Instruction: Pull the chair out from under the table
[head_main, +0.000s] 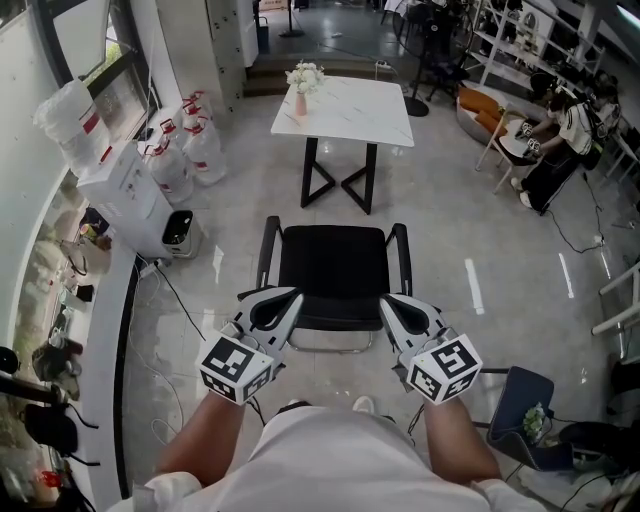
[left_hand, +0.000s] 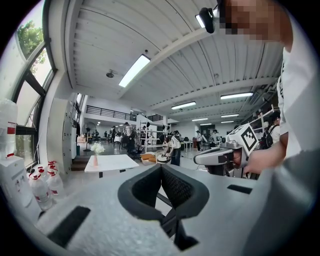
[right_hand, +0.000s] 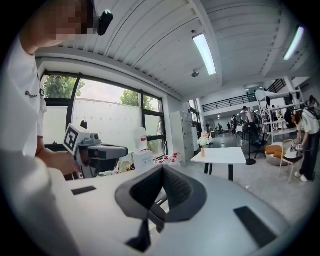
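left fingers: pads are pressing flat together, closed on nothing.
right fingers: pads are meeting the same way and gripping nothing.
left gripper: hovering level, tip sitting over the chair's near left corner.
right gripper: mirroring it over the near right corner, with the seat lying between the two tips.
chair: black, with armrests, standing just ahead of and below both fingertips. I cannot tell whether either tip is touching it.
step in hand: the chair is standing clear of the surface with open floor between them, so the pull-out is looking done, or this is a pause.
next move: if more pulling is wanted, the fingers will need to open, take the near edge and draw it toward the person. Otherwise they only need to back off.
surface: white top on black crossed legs, well beyond the fingertips and past the chair, carrying a vase of flowers at its far left corner.
floor: glossy grey tile, spreading out all round.
room: water jugs are standing far left of the fingers, and seated people are working far right.
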